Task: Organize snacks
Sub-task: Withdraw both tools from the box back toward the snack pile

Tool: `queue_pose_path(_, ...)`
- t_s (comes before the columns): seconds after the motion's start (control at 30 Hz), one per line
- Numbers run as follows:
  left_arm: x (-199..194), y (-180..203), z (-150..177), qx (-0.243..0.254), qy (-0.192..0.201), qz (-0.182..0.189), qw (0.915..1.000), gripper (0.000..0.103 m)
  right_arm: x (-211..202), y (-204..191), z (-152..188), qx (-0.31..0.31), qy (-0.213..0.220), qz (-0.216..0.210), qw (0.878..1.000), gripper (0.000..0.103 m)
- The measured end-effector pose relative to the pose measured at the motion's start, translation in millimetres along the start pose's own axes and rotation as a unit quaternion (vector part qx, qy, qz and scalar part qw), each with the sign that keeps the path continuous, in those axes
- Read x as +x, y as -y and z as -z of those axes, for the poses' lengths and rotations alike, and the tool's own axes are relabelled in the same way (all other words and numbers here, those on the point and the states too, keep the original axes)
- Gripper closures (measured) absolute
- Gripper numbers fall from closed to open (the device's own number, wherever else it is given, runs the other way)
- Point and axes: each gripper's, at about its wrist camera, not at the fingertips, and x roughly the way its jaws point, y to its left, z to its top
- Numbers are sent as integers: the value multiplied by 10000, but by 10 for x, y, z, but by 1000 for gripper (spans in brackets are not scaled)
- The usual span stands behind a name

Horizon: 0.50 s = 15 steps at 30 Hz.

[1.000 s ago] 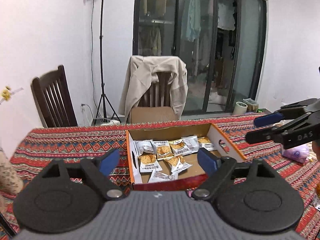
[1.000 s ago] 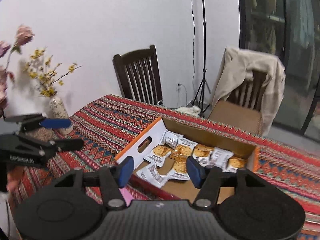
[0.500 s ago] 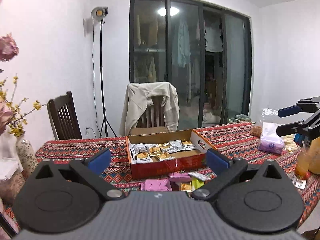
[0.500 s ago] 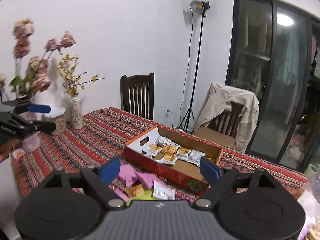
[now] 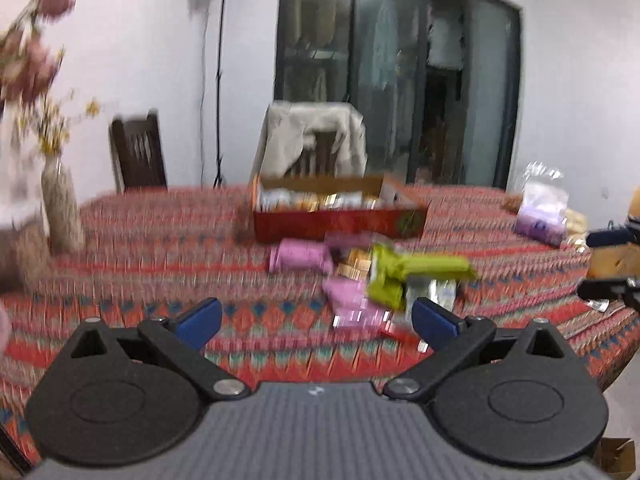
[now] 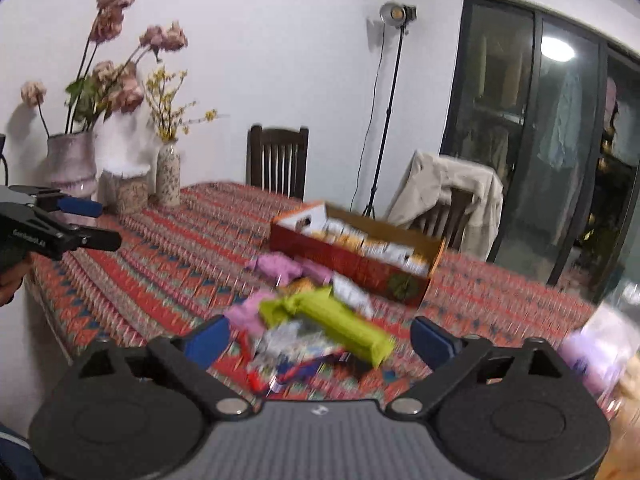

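Observation:
A red cardboard box (image 5: 340, 222) (image 6: 360, 264) holding several snack packets stands on the patterned tablecloth. A loose pile of snacks lies in front of it: pink packs (image 5: 300, 256) (image 6: 276, 266), a green pack (image 5: 404, 276) (image 6: 332, 318) and small silver packets (image 6: 296, 340). My left gripper (image 5: 316, 316) is open and empty, held above the table short of the pile. My right gripper (image 6: 320, 334) is open and empty, just above the near end of the pile. Both views are blurred by motion.
Vases with dried flowers (image 6: 76, 164) (image 5: 60, 200) stand at the table's left end. A purple tissue pack (image 5: 540, 220) sits at the right. Two chairs (image 6: 278, 162) (image 5: 316, 148), one draped with a jacket, stand behind the table. The near table edge (image 5: 560, 360) is close below.
Both grippers pulled back from the box and stayed open. The loose snack pile in front of the box has come into view, and the views now tilt down toward it.

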Motion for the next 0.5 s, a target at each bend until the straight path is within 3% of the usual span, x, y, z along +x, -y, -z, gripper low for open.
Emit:
queue_pose_path(0.23, 224, -197, 134, -280, -339, -107, 9990, 0, 320, -69, 413, 804, -425, -312, 9954, 5)
queue_pose_path(0.5, 615, -315, 64, -396, -500, -91, 9979, 0, 627, -21, 312, 830, -482, -65, 9954, 5)
